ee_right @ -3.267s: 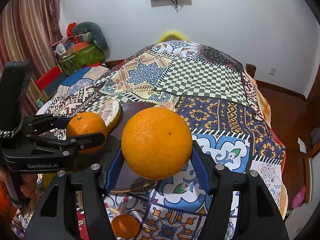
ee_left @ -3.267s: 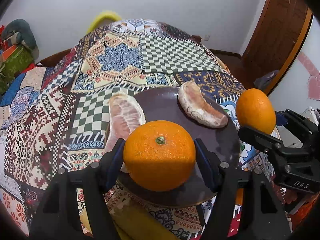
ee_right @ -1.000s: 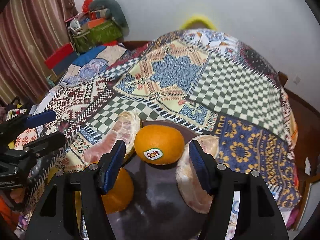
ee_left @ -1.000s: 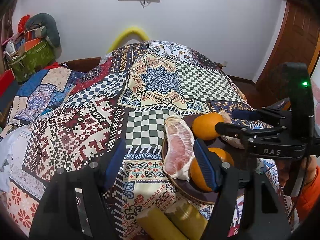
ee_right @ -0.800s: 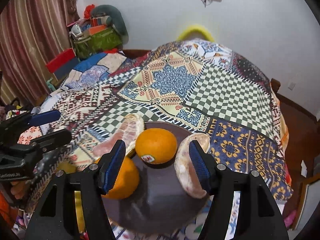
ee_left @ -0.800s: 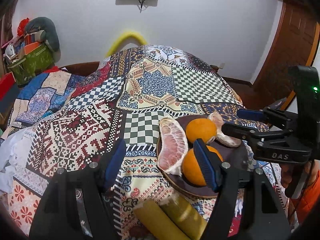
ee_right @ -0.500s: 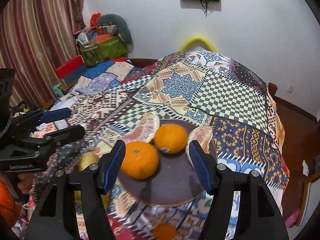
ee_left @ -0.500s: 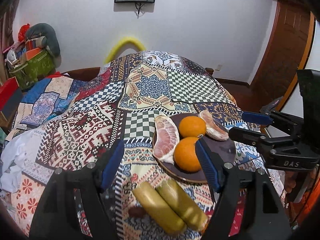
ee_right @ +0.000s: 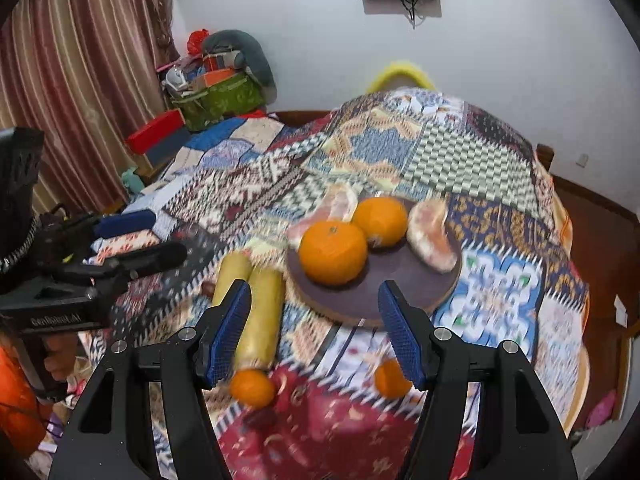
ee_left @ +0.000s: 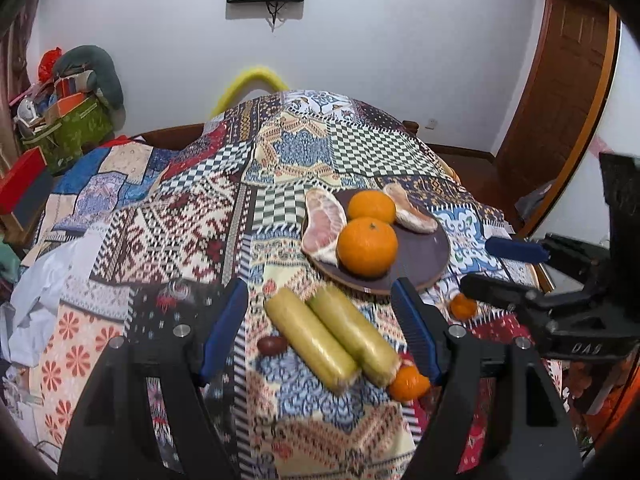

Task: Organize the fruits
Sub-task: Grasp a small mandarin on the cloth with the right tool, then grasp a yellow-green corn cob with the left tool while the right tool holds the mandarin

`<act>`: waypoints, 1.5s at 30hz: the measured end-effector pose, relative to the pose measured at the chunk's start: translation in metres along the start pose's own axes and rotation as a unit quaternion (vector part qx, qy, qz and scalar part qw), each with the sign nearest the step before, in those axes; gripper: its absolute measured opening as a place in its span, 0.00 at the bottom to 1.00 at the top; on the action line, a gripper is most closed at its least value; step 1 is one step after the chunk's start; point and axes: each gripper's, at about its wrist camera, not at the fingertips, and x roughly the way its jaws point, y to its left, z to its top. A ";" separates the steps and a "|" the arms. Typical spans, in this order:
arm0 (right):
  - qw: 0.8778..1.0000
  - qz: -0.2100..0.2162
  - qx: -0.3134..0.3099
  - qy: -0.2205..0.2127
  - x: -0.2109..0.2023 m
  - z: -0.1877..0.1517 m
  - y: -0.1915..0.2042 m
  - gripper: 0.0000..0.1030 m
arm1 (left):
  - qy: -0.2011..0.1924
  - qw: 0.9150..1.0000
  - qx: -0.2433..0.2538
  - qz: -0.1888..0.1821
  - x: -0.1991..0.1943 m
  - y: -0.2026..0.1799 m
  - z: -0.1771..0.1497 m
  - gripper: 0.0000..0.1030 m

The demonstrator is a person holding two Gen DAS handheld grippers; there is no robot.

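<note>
A dark round plate (ee_left: 424,256) (ee_right: 404,292) on the patchwork cloth holds two oranges (ee_left: 367,246) (ee_right: 333,253) and two peeled pomelo pieces (ee_left: 323,224) (ee_right: 434,240). Two yellow-green wrapped rolls (ee_left: 332,338) (ee_right: 256,312) lie in front of the plate. Two small tangerines (ee_left: 409,383) (ee_right: 252,388) lie on the cloth nearer me. My left gripper (ee_left: 320,332) is open and empty above the rolls. My right gripper (ee_right: 314,336) is open and empty, back from the plate's near rim.
A small dark fruit (ee_left: 272,345) lies left of the rolls. The cloth-covered table (ee_left: 168,240) drops off at the right, by a wooden door (ee_left: 560,92). Boxes and bags (ee_right: 216,92) are piled at the far left by a curtain.
Both grippers have let go of their oranges onto the plate and pulled back and up. The rolls and small tangerines have come into view.
</note>
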 end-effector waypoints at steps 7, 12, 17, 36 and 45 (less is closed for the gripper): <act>0.999 0.008 -0.002 0.034 0.013 -0.034 0.019 0.61 | 0.018 1.000 -0.002 0.011 -0.009 0.003 -0.027 0.72; 0.998 0.021 0.007 0.057 0.028 -0.052 0.029 0.61 | 0.040 0.999 -0.014 0.012 -0.007 0.010 -0.047 0.72; 0.996 0.033 0.014 0.079 0.045 -0.062 0.035 0.59 | 0.053 0.998 -0.023 0.017 -0.002 0.018 -0.060 0.72; 0.994 0.051 0.016 0.091 0.061 -0.066 0.031 0.33 | 0.082 0.996 -0.032 0.014 0.032 0.012 -0.063 0.72; 0.998 0.025 0.028 0.047 0.031 -0.055 0.012 0.33 | 0.103 0.994 -0.027 0.006 0.050 0.004 -0.063 0.72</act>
